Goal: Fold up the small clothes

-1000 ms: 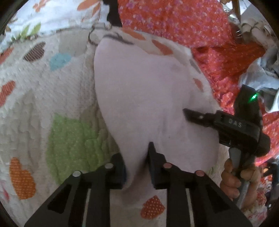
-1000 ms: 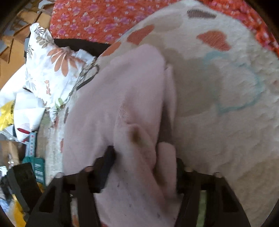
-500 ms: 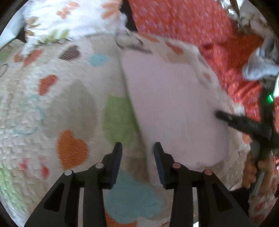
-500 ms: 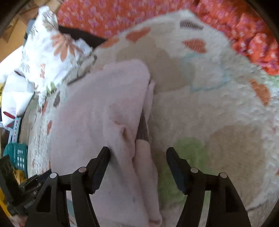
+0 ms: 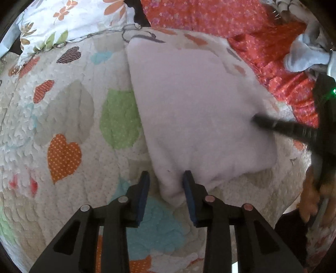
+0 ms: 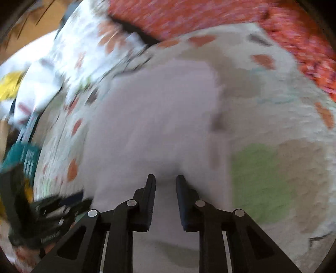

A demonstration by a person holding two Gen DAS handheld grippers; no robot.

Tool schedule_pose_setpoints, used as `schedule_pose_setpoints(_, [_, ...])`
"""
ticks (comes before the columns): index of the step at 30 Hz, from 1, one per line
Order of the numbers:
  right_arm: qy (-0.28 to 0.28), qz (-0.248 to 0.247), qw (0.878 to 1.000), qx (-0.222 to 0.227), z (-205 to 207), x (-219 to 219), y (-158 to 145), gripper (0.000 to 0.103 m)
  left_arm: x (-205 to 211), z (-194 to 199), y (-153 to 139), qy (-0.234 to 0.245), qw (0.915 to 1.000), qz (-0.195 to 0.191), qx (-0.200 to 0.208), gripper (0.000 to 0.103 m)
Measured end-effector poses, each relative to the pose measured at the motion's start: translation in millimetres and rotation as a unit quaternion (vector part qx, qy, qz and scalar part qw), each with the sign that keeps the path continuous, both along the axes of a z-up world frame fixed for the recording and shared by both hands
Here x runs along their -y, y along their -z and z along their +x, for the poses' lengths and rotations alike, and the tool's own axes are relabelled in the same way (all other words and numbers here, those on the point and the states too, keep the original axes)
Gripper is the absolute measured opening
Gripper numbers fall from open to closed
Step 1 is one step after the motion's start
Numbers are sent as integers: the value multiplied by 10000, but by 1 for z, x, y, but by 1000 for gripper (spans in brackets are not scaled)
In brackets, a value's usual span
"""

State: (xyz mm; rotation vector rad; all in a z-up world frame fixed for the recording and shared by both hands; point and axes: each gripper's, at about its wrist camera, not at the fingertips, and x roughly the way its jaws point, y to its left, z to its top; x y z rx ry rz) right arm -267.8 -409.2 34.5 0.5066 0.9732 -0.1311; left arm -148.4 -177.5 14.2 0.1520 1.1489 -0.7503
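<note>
Pale pink soft fleece garment (image 5: 195,109): light, limp; grip near corner | left tool (image 5: 166,184): parted, straddling corner | right tool (image 6: 166,182): parted, over edge

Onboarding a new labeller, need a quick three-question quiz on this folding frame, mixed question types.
1. True or false: the left claw is clamped shut on the pale pink folded fleece garment.
2. Multiple choice: the garment lies on A) a bare wooden table, B) a white quilted bedspread with coloured heart patches, C) a blue plastic tray.
3. Fill in: beyond the bedspread's far edge lies a floral fabric coloured ____.

Key
1. False: its jaws stand apart, straddling the garment's near corner.
2. B.
3. Red-orange.

The right claw view is motion-blurred; its jaws show a narrow gap at the garment's edge, grip unclear.
</note>
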Motion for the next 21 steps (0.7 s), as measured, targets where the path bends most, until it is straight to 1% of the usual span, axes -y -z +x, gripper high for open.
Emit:
schedule_pose_setpoints(1, [210,-91,9997,108,-3,9,-6,27,-3,-1,0,-19,10000,-6,-26,38])
schedule_pose_setpoints(2, [391,-168,9989,187,-5,16,-12,28,-5,0,1,-46,10000,-10,-39,40])
schedule_pose_setpoints(3, [517,-167,9982,252,-6,22,-14,32,-7,3,1,-64,10000,-23,-47,42])
schedule_pose_setpoints(4, [646,-102,9973,320,-6,28,-16,33,-9,4,0,-88,9999,-48,-55,44])
schedule_pose_setpoints(6, [697,55,9968,385,-4,32,-14,33,-12,6,-3,-144,9998,-96,-65,48])
schedule_pose_setpoints(7, [609,97,9977,293,2,27,-9,34,-14,6,-5,-158,9998,-106,-38,49])
schedule_pose_setpoints(8, [553,33,9984,147,6,23,-3,35,-15,5,-7,-170,9998,-106,8,50])
schedule_pose_setpoints(9, [511,-109,9986,-76,9,21,3,41,-18,3,-10,-201,9997,-97,109,51])
schedule_pose_setpoints(10, [526,-275,9979,-263,13,16,10,42,-21,0,-15,-251,9993,-81,282,51])
schedule_pose_setpoints(11, [579,-319,9975,-244,13,15,10,43,-24,-3,-19,-297,9986,-74,440,51])
schedule_pose_setpoints(12, [637,-355,9971,-218,11,13,8,46,-27,-7,-27,-394,9967,-86,698,52])
schedule_pose_setpoints(13, [672,-429,9966,-222,10,12,4,49,-30,-13,-34,-495,9944,-99,925,59])
schedule_pose_setpoints(14, [681,-509,9962,-187,8,11,-1,50,-35,-21,-43,-661,9901,-105,1230,64])
schedule_pose_setpoints(15, [698,-599,9957,-113,4,9,-8,53,-40,-25,-49,-801,9863,-110,1436,73])
schedule_pose_setpoints(16, [737,-648,9952,-53,0,9,-13,56,-46,-34,-57,-1018,9797,-132,1719,80])
schedule_pose_setpoints(17, [787,-686,9945,3,-4,8,-17,57,-52,-42,-64,-1203,9732,-158,1955,82])
schedule_pose_setpoints(18, [843,-713,9939,76,-10,7,-22,60,-60,-54,-72,-1441,9628,-161,2282,87])
schedule_pose_setpoints(19, [903,-718,9932,158,-18,6,-25,63,-66,-64,-77,-1604,9533,-141,2554,94])
schedule_pose_setpoints(20, [966,-714,9925,238,-25,5,-28,63,-70,-73,-81,-1722,9449,-123,2782,97])
schedule_pose_setpoints(21, [1017,-712,9918,311,-33,2,-30,64,-76,-84,-86,-1847,9345,-103,3042,103])
